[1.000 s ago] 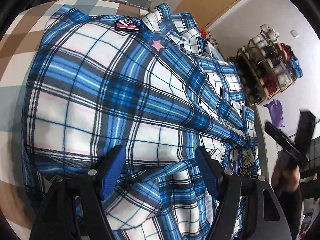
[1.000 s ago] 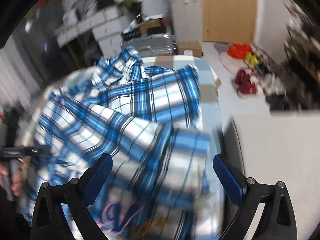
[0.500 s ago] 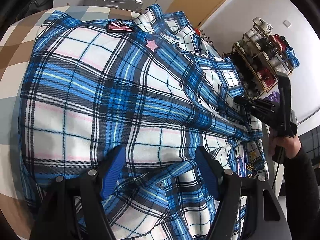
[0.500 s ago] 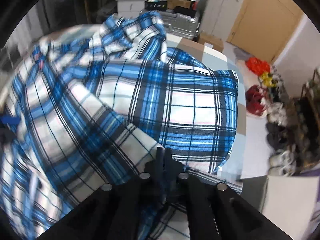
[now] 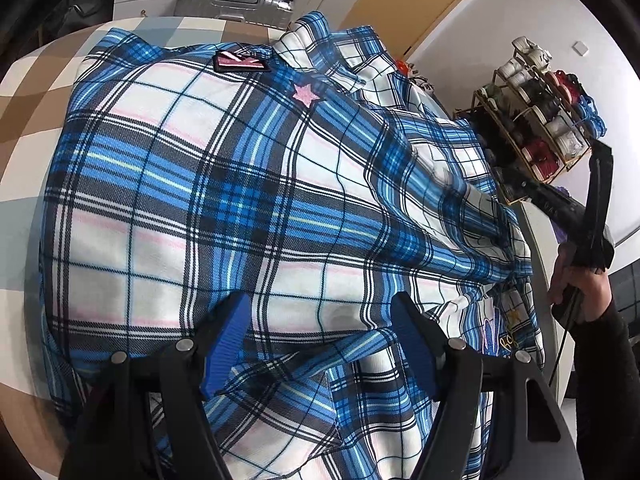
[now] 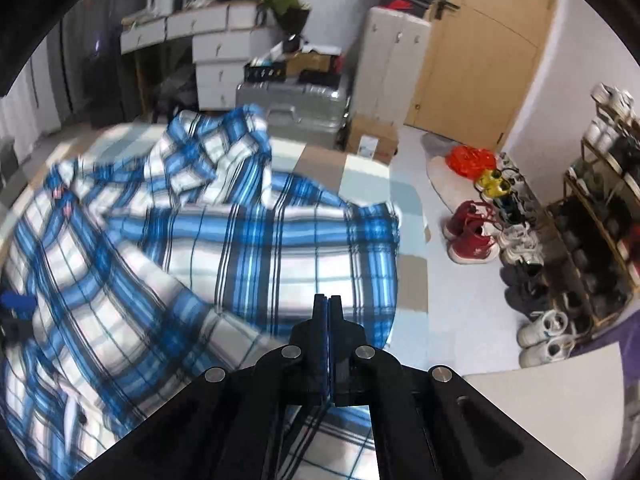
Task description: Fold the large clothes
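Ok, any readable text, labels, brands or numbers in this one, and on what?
No text reads clearly.
Embroidered lettering on the plaid shirt, near its right hem: pink and yellow script, too distorted to read.
Dark patch near the collar: no legible words.
Label on the cardboard box: blurred.

White walls, a pale floor (image 6: pixel 460 292), a wooden door (image 6: pixel 480 64), a shoe rack (image 6: pixel 600 216) and, blurred, perhaps white drawers (image 6: pixel 218 64).

Left claw (image 5: pixel 320 340) agape, right claw (image 6: pixel 328 316) pinched.
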Action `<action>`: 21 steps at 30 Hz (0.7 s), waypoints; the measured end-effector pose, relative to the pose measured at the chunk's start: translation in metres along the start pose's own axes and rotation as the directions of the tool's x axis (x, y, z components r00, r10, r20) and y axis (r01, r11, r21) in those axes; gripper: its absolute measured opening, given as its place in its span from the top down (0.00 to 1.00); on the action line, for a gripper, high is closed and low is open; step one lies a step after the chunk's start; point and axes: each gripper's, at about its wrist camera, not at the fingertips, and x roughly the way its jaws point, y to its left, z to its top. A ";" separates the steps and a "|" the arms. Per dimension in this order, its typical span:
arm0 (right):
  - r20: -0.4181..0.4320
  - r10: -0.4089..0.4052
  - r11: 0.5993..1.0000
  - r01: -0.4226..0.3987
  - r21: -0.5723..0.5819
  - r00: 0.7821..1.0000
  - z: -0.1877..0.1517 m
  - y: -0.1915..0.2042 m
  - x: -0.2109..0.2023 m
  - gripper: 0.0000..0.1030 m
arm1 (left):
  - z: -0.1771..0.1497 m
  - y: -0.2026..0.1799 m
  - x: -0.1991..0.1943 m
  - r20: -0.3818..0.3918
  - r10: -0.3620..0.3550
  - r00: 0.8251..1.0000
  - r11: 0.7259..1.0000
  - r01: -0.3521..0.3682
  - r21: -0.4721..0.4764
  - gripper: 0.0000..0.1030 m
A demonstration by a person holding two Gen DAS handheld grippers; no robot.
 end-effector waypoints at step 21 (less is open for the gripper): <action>-0.218 0.004 0.976 -0.052 -0.211 0.976 -0.025 0.036 0.031 0.96 | -0.003 0.001 0.000 -0.001 -0.005 1.000 0.999 0.006 0.036 0.34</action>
